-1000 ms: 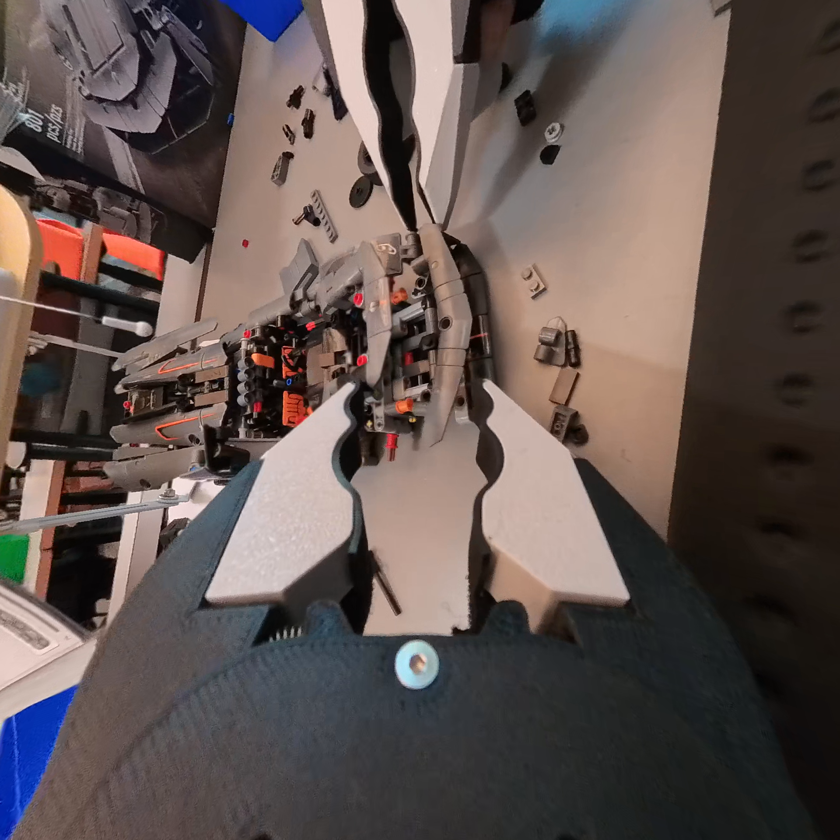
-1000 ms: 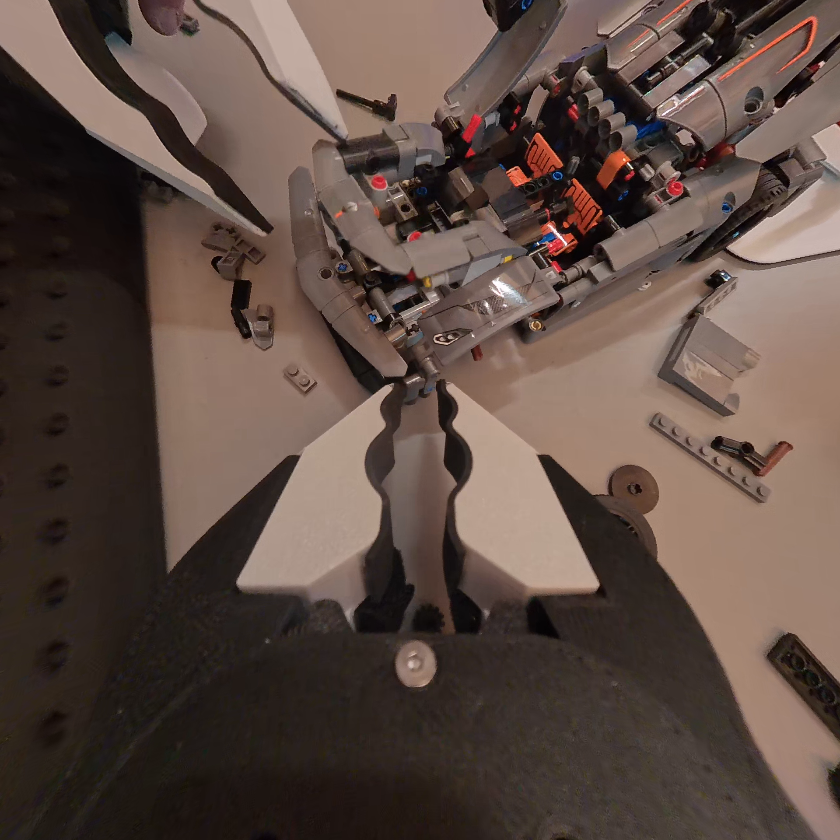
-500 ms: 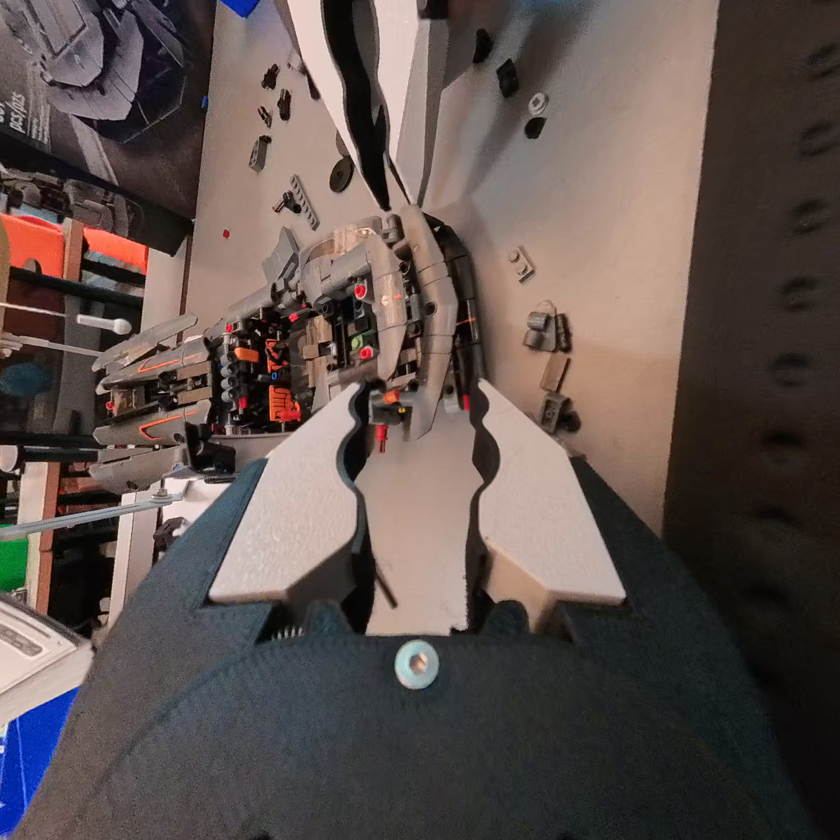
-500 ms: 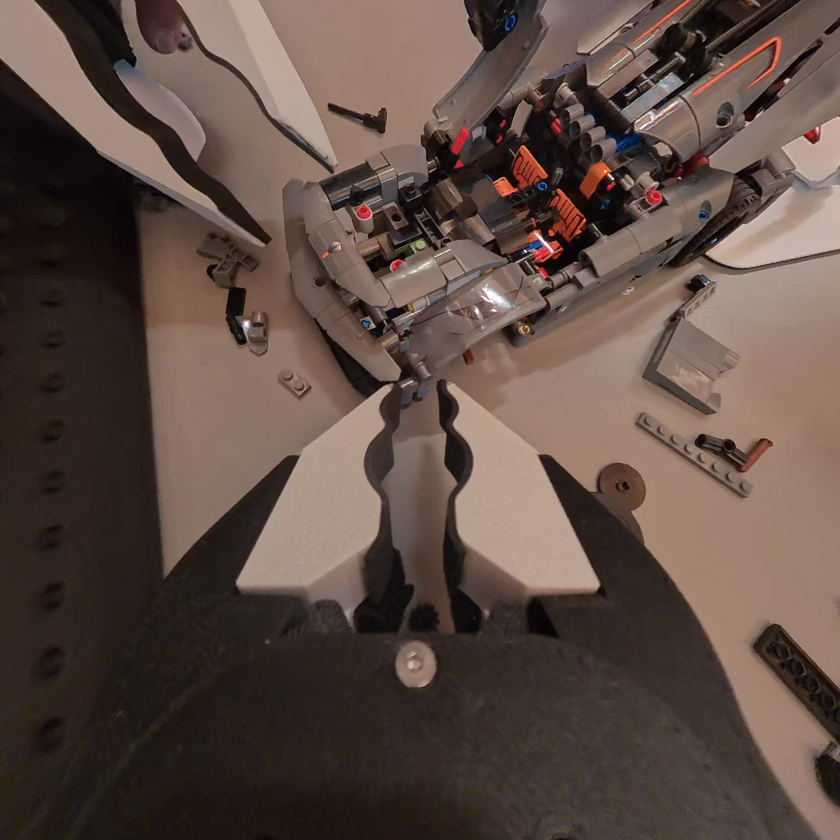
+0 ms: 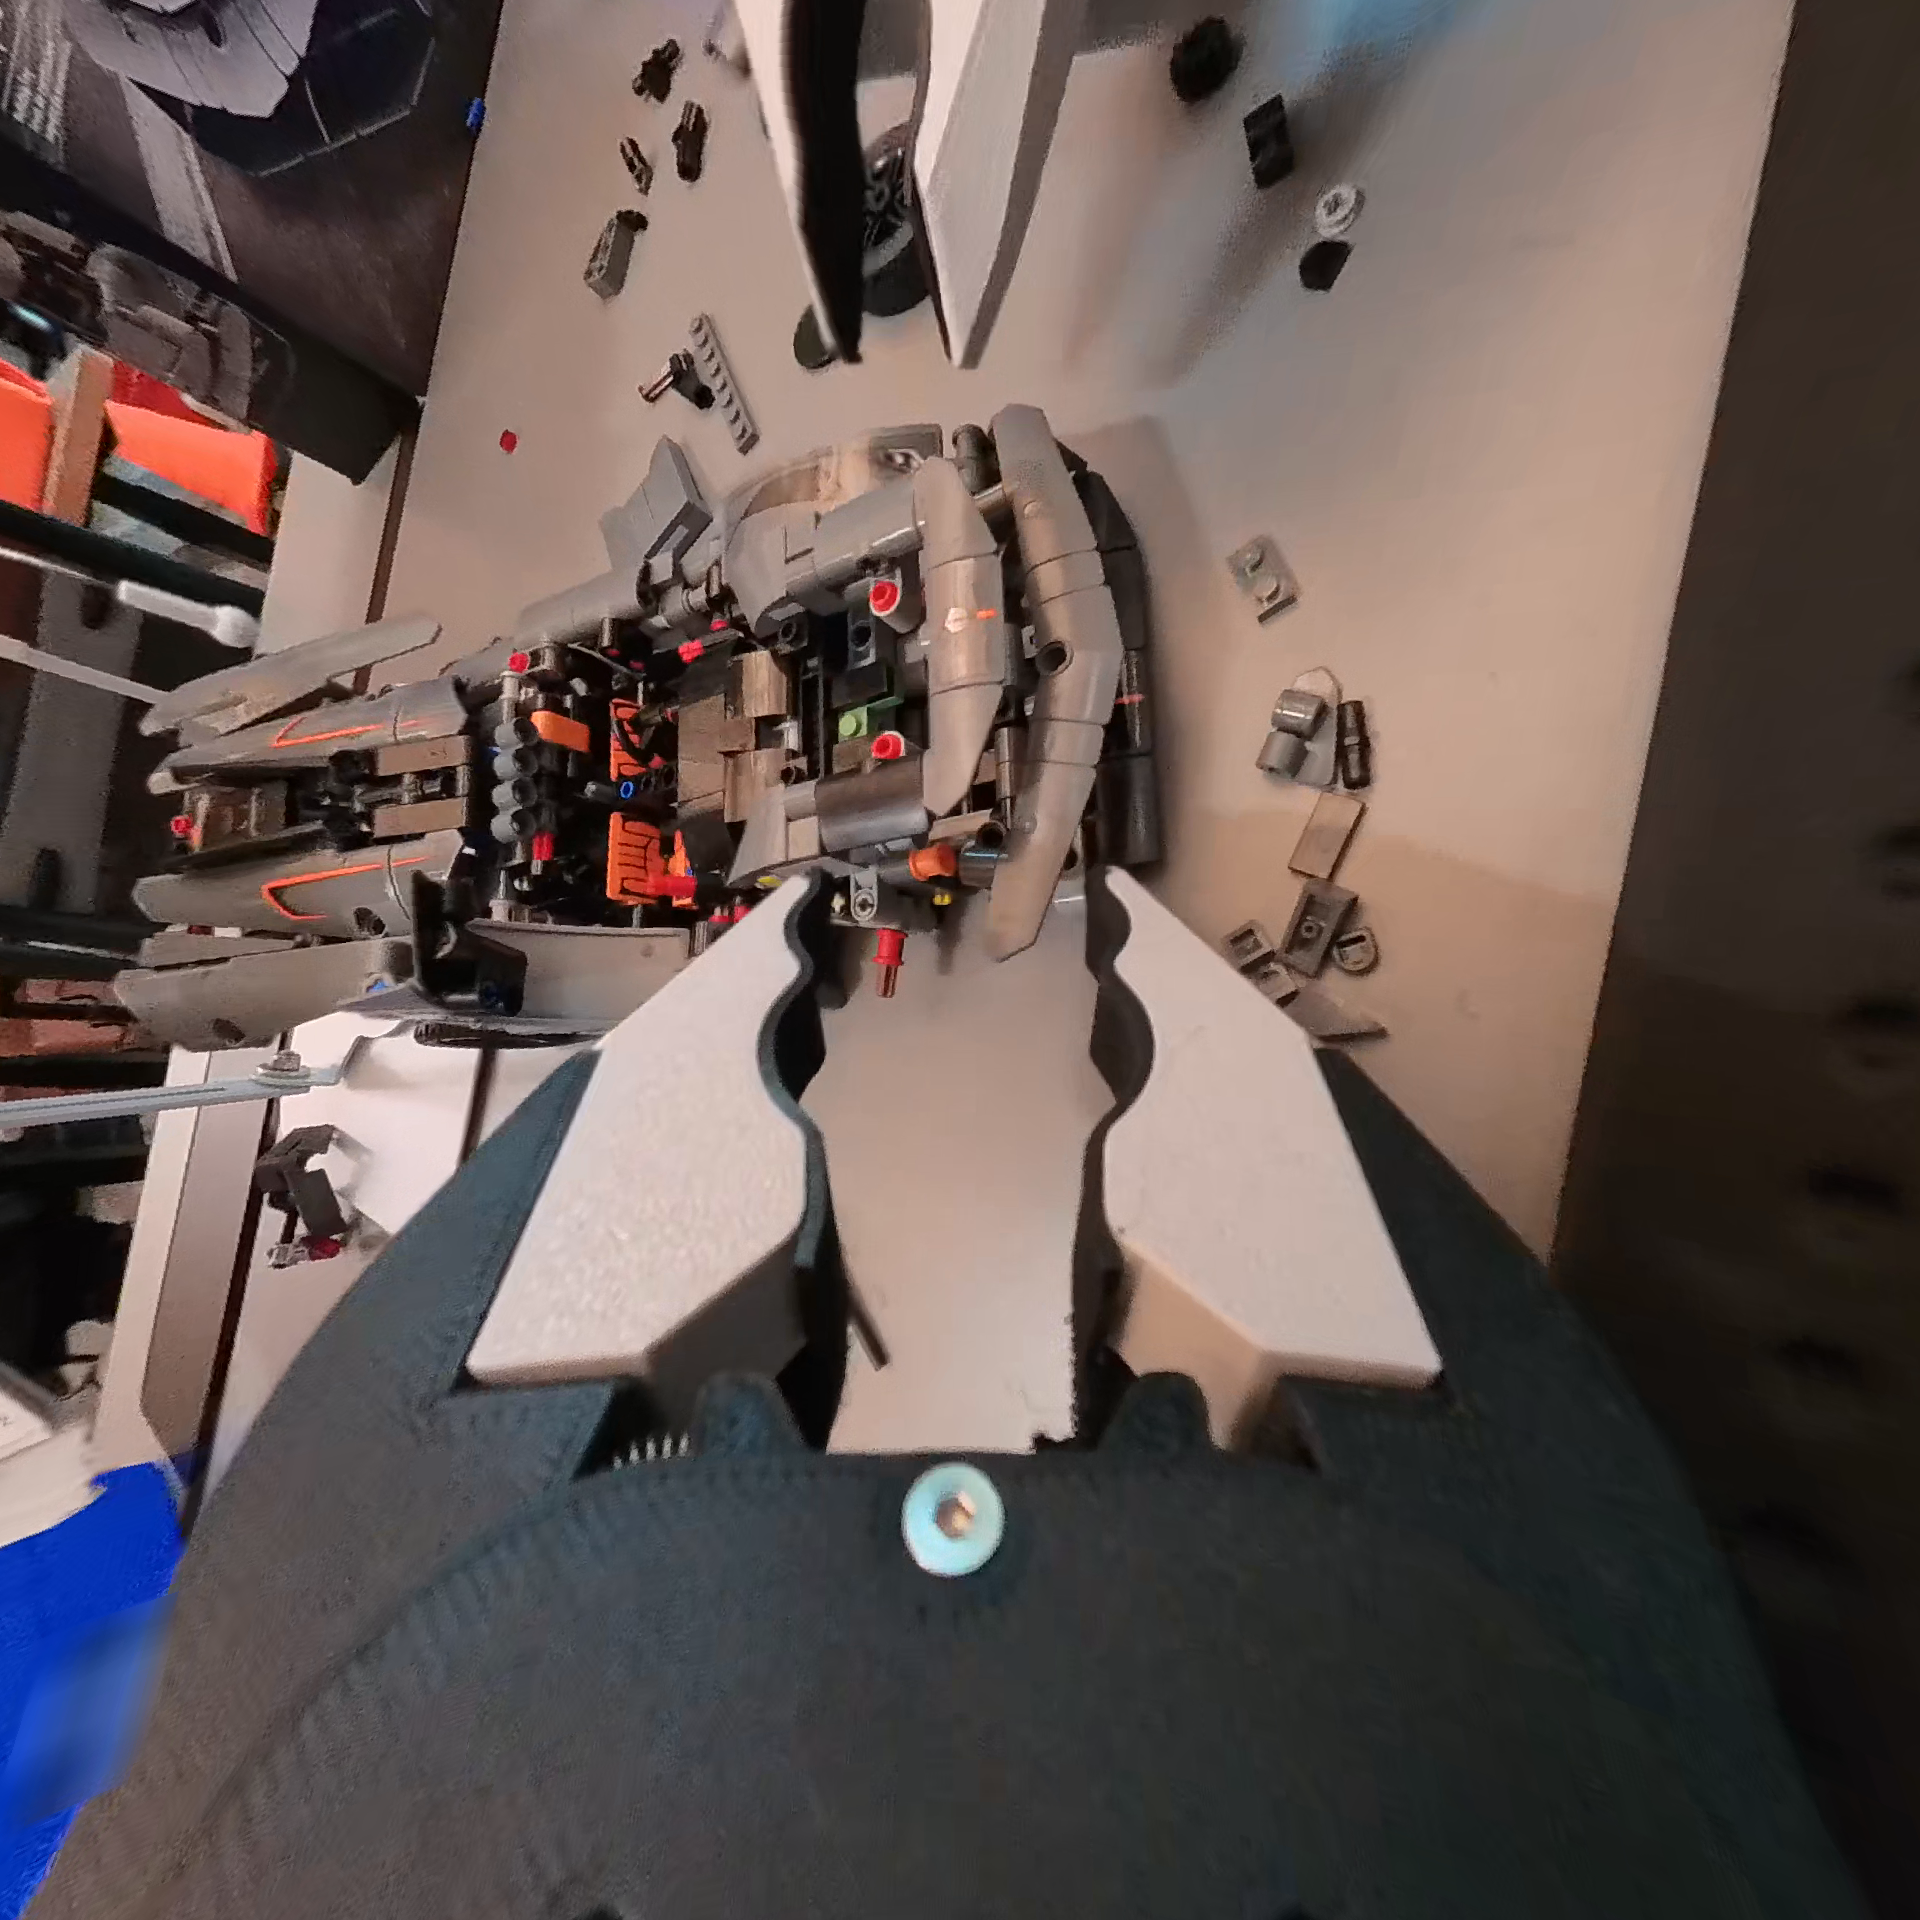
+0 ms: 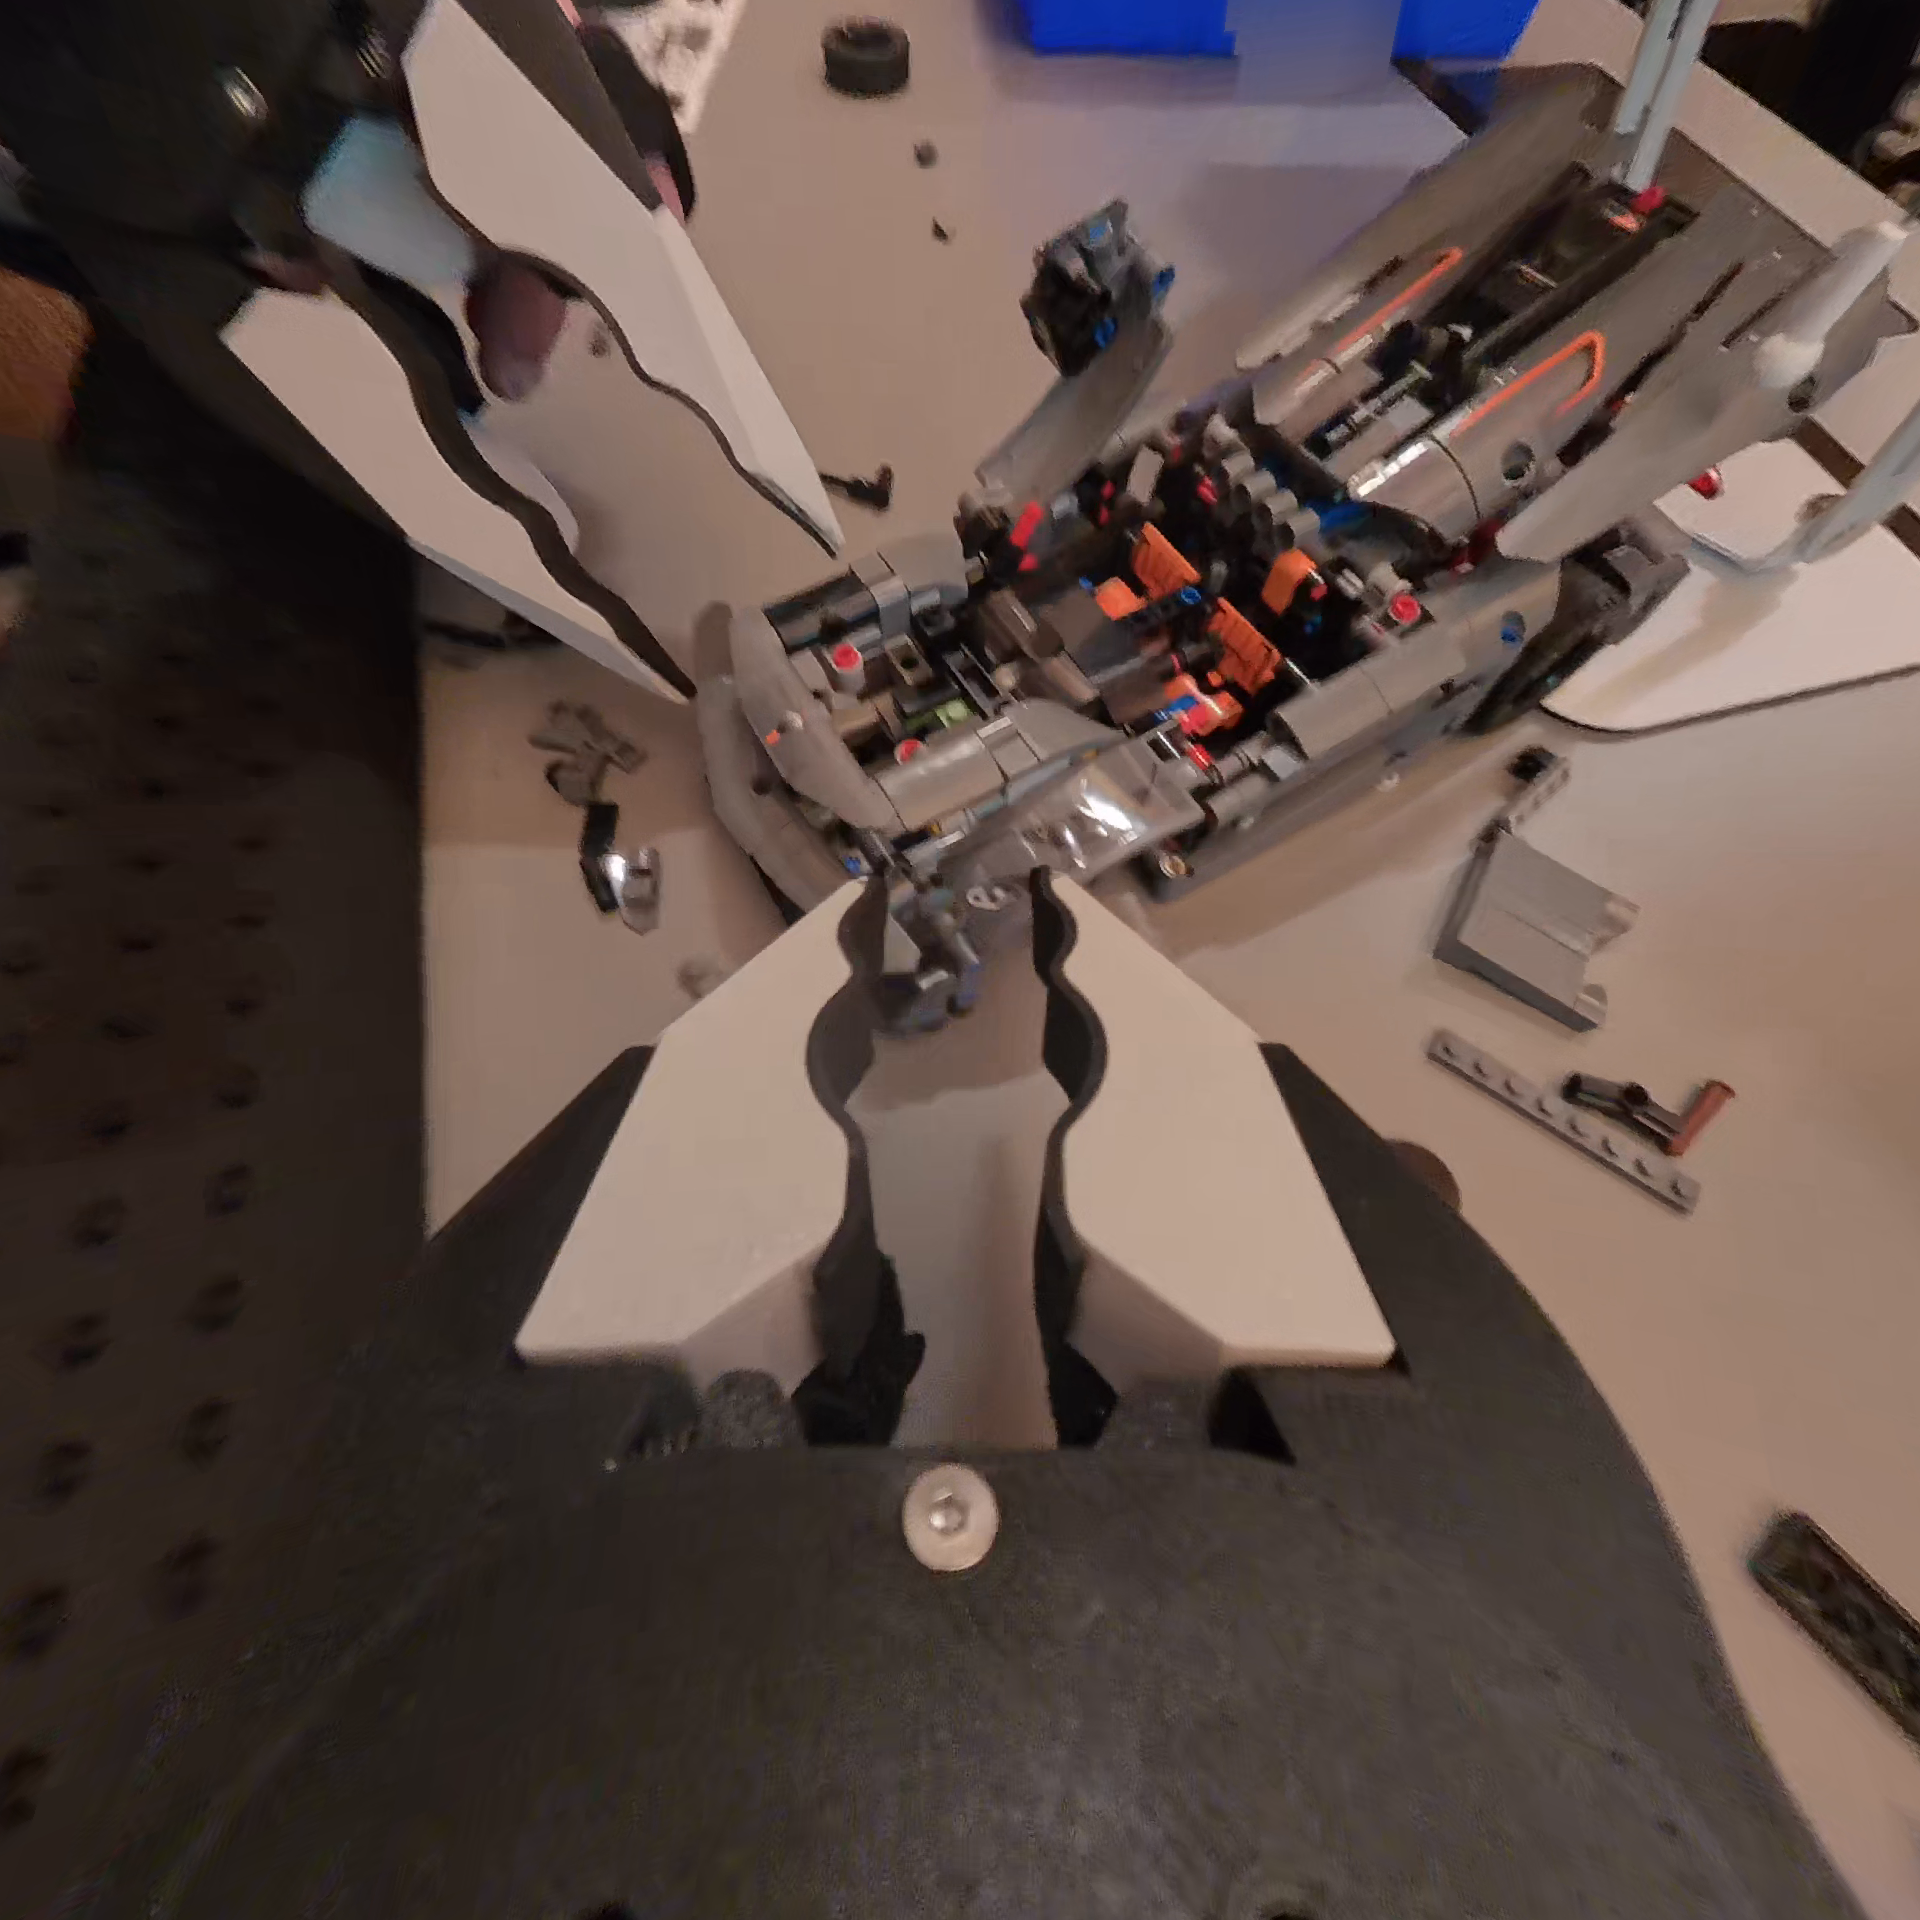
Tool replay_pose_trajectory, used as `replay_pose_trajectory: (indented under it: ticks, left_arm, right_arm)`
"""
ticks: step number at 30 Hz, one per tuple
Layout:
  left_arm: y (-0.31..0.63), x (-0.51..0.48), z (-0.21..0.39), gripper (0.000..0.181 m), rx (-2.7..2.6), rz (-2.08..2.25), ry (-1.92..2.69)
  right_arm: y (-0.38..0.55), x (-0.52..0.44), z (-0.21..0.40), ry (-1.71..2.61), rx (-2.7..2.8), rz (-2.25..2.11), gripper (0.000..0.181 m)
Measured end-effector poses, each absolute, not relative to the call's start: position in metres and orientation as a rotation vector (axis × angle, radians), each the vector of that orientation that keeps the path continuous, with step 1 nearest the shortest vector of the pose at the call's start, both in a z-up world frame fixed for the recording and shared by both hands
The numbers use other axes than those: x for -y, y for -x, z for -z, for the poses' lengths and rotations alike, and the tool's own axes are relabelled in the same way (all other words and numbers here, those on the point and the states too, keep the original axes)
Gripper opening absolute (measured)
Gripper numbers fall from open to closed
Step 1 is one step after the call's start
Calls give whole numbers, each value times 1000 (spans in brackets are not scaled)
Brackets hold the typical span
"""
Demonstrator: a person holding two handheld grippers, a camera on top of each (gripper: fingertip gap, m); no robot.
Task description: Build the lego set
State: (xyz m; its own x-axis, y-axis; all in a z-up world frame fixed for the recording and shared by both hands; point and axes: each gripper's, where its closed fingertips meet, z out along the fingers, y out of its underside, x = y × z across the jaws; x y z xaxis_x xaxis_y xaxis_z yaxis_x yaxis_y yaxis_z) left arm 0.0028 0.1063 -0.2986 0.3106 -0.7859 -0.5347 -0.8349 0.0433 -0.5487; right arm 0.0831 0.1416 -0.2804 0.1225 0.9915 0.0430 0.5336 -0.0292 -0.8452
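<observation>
The right claw (image 6: 951, 894) has let go of the model's (image 5: 831, 707) front corner – released now, fingers parted just beside it. The left claw (image 5: 951, 899) stays spread at the opposite corner. The car sits free on the counter (image 5: 1403, 416) – likely repositioned for more parts.

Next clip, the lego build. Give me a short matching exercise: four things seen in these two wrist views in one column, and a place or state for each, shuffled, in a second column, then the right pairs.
Things
1. left gripper
2. right gripper
3. long grey holed plate
4. black tyre

Places or states
A. lying flat on the table with a dark pin piece resting on it
B. open, tips at the nose of the lego car
C. far across the table, apart from the model
D. jaws part open around a small dark piece sticking out of the car's front corner

Pairs: 1-B, 2-D, 3-A, 4-C
</observation>
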Motion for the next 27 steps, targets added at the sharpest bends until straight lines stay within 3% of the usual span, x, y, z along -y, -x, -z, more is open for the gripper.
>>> replay_pose_trajectory:
  ticks: [14, 27]
  left_arm:
    - [-3, -111, 305, 47, -1412, -39, 1802]
    - [-3, -111, 301, 50, -1375, 2, 1836]
  right_arm:
    - [-54, -132, 285, 1696, 1556, -978, 52]
    - [-50, -132, 282, 1690, 1588, -1015, 49]
